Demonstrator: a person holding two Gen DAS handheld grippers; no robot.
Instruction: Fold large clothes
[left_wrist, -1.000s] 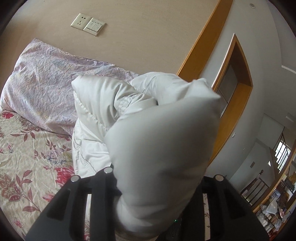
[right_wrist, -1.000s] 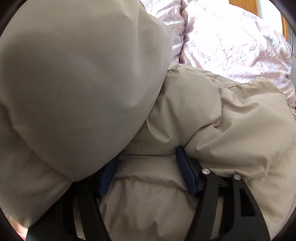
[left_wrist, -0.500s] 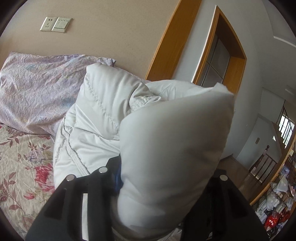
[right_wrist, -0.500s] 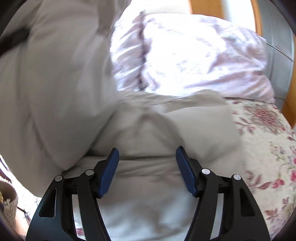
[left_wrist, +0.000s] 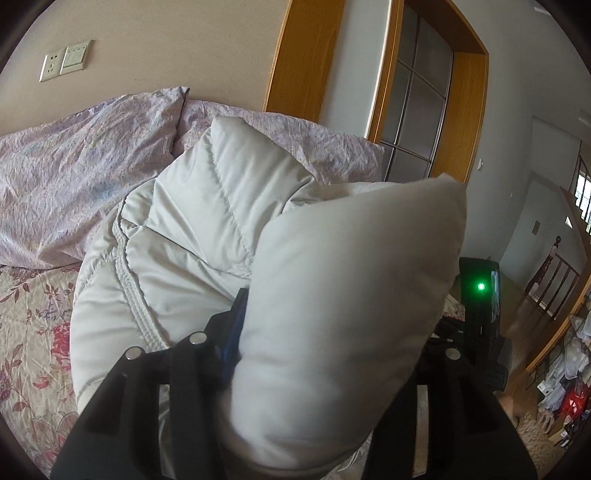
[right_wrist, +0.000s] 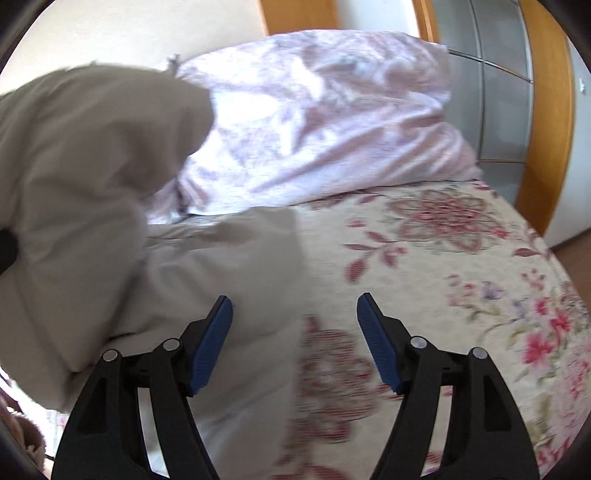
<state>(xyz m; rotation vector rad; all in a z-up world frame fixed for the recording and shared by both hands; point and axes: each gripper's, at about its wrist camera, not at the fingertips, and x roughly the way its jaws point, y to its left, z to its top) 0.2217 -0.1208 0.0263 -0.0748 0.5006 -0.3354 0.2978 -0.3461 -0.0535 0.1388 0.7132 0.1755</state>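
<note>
A puffy white down jacket (left_wrist: 207, 229) lies heaped on the bed. One thick fold of it (left_wrist: 351, 295) bulges up between the jaws of my left gripper (left_wrist: 340, 317). Those jaws are opening, the left blue pad (left_wrist: 232, 332) still lies against the fabric, and the other finger is hidden behind the fold. In the right wrist view the jacket (right_wrist: 92, 184) fills the left side. My right gripper (right_wrist: 294, 299) hovers over the jacket's edge and the bedsheet. Its jaws are opening with nothing between the pads.
The bed has a floral sheet (right_wrist: 461, 258) and crumpled lilac pillows (left_wrist: 74, 177) against the wall. A wooden door frame (left_wrist: 303, 55) and glass door stand behind the bed. A black device with a green light (left_wrist: 480, 286) sits right of the held fold.
My right gripper has let go of the jacket and moved right, out over the floral sheet. The left gripper has swung right with the fold still in it, and its blue pad now shows.
</note>
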